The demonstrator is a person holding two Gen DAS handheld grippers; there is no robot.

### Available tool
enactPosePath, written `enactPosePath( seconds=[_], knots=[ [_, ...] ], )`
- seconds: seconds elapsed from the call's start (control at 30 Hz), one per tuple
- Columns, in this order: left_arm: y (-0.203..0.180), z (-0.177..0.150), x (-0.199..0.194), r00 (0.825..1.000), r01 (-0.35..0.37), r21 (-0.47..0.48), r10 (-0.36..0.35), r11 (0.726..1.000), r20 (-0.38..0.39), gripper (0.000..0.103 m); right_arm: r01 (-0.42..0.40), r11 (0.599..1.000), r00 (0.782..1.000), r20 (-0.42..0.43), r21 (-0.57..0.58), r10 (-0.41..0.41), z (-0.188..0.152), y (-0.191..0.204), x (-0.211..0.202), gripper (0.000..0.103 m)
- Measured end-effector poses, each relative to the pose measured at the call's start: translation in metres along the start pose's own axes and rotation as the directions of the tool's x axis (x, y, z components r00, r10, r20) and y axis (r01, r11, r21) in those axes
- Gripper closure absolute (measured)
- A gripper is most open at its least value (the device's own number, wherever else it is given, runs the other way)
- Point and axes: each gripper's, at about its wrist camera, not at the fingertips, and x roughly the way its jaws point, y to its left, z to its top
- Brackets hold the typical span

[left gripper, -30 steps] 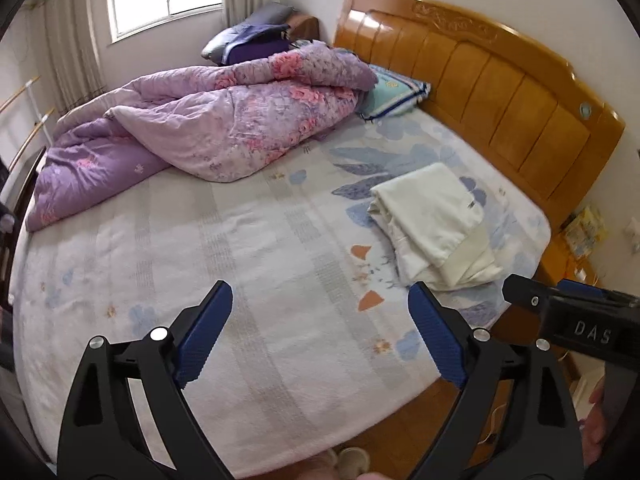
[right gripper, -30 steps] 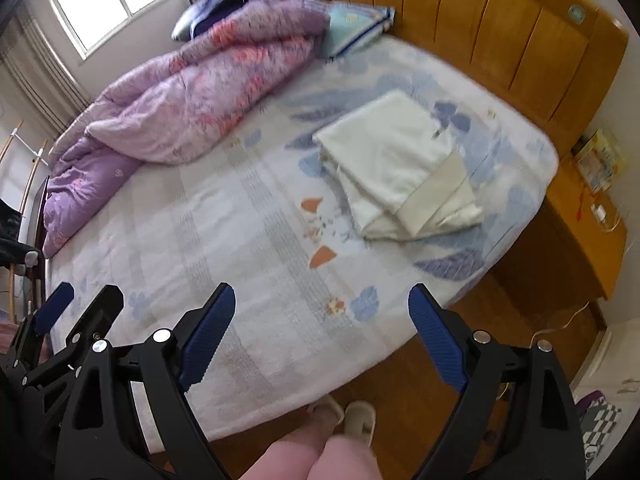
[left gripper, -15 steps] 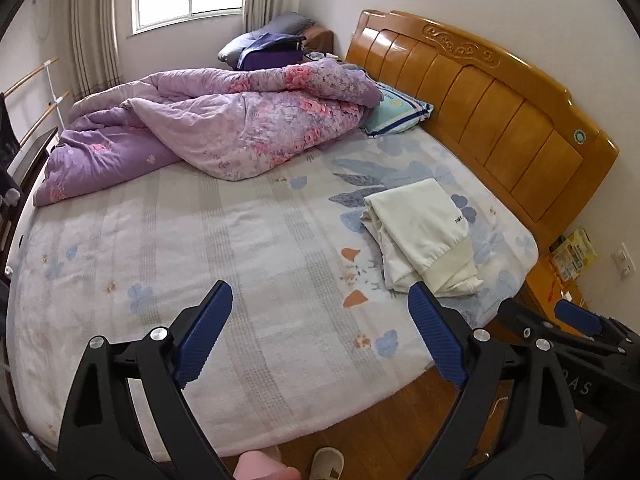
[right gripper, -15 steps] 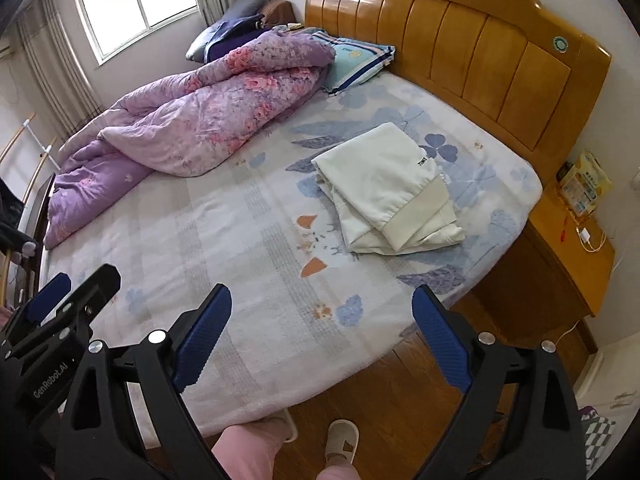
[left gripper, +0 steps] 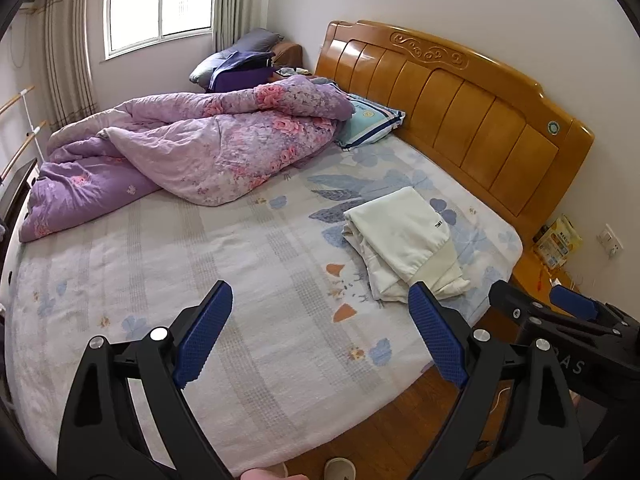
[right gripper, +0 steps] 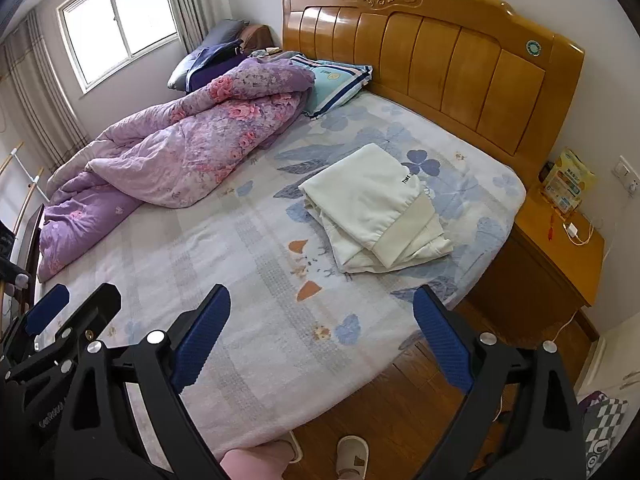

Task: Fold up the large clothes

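Observation:
A folded cream-white garment (left gripper: 404,244) lies on the right part of the bed (left gripper: 240,280), near the headboard; it also shows in the right wrist view (right gripper: 376,208). My left gripper (left gripper: 320,340) is open and empty, held above the bed's near edge, well short of the garment. My right gripper (right gripper: 320,340) is open and empty too, above the near edge. The right gripper shows at the lower right of the left wrist view (left gripper: 560,320). The left gripper shows at the lower left of the right wrist view (right gripper: 60,320).
A crumpled purple floral quilt (left gripper: 192,156) covers the far left of the bed. A striped pillow (left gripper: 372,126) lies by the wooden headboard (left gripper: 460,108). A wooden nightstand (right gripper: 560,248) with small items stands at the right. Wooden floor and slippers (right gripper: 352,456) lie below.
Both grippers have risen and pulled back from the bed, so more of the room shows. The garment has not moved. Both stay open.

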Motion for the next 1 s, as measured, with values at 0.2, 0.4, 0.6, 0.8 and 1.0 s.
enactPosePath(
  seconds=[0.2, 0.4, 0.6, 0.8, 1.0],
  knots=[
    [-0.004, -0.002, 0.001, 1.000, 0.002, 0.010, -0.001, 1.000, -0.007, 0.013, 0.013, 1.000, 1.000, 0.001, -0.005, -0.013, -0.001, -0.003, -0.002, 0.013],
    [-0.007, -0.007, 0.003, 1.000, 0.010, 0.010, -0.010, 1.000, -0.020, 0.013, 0.025, 1.000, 1.000, 0.006, -0.011, -0.025, -0.003, -0.007, -0.004, 0.012],
    [-0.008, -0.008, 0.003, 1.000, 0.005, 0.010, -0.005, 1.000, -0.019, 0.013, 0.026, 1.000, 1.000, 0.004, -0.016, -0.026, -0.003, -0.008, -0.002, 0.012],
    [-0.005, -0.012, 0.004, 1.000, 0.007, -0.001, -0.007, 1.000, -0.030, 0.013, 0.029, 0.998, 1.000, 0.009, -0.050, -0.028, -0.001, -0.005, 0.001, 0.012],
    [-0.003, -0.016, 0.005, 0.999, -0.019, 0.008, 0.019, 1.000, -0.046, 0.013, 0.036, 0.993, 0.999, -0.002, -0.115, -0.037, -0.002, 0.001, 0.006, 0.012]
  ],
)
